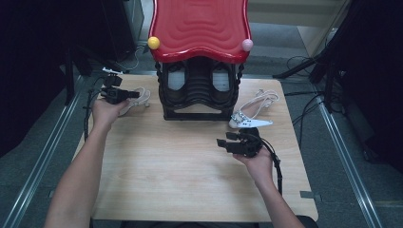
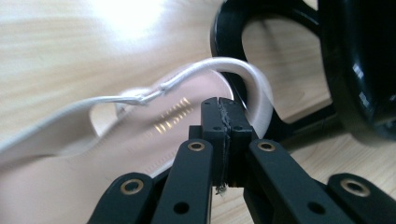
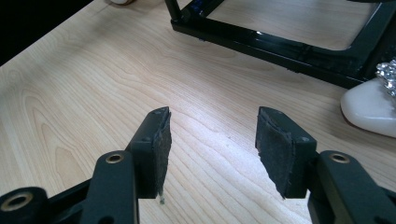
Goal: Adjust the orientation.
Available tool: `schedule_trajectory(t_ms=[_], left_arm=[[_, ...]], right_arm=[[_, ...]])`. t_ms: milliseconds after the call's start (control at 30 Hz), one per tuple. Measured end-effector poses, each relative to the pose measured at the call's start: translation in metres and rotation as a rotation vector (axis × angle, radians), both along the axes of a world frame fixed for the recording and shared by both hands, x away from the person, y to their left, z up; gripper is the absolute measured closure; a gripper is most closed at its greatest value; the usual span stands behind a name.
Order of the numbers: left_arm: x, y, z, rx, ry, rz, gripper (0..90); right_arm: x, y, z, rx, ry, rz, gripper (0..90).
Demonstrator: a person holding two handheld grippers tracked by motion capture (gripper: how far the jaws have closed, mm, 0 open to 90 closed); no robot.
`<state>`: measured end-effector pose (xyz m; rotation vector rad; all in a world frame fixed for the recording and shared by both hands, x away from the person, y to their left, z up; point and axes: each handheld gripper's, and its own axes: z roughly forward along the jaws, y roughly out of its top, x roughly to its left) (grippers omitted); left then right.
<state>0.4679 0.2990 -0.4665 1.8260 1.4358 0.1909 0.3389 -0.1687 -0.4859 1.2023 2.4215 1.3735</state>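
A white strappy sandal (image 1: 138, 97) lies at the table's far left beside the black shoe rack (image 1: 199, 102). My left gripper (image 1: 124, 95) is shut on it. In the left gripper view the pads (image 2: 219, 121) are pressed together and the sandal's strap (image 2: 233, 67) arcs round the tips and vanishes behind them, above the insole (image 2: 177, 116). A second white sandal (image 1: 254, 110) with glittery trim lies right of the rack. My right gripper (image 1: 223, 141) hovers in front of it, open, with bare wood between its pads (image 3: 212, 140). That sandal's toe (image 3: 369, 109) is at the frame's right.
The rack has a red wavy top (image 1: 199, 23) with a yellow ball (image 1: 153, 42) and a pink ball (image 1: 247, 45) at its corners, and pale shoes on a shelf inside (image 1: 177, 78). Its black base bar (image 3: 280, 49) crosses ahead of the right gripper. The wooden table (image 1: 190, 166) spreads toward me.
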Motion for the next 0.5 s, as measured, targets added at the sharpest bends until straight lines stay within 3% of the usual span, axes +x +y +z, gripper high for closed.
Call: schedule_trajectory(t_ms=[67,167,500], left_arm=[[-0.002,0.0,-0.008,0.011,0.017,0.001,90.0],[-0.006,0.004,-0.015,-0.018,0.017,0.013,89.9],[-0.019,0.012,-0.017,-0.017,0.027,-0.011,89.0]], right_arm=[[0.0,-0.002,0.0,0.002,0.001,-0.004,46.7],[-0.001,-0.003,-0.001,0.004,0.005,-0.01,46.6],[-0.002,-0.002,-0.001,0.002,0.005,-0.011,46.0]])
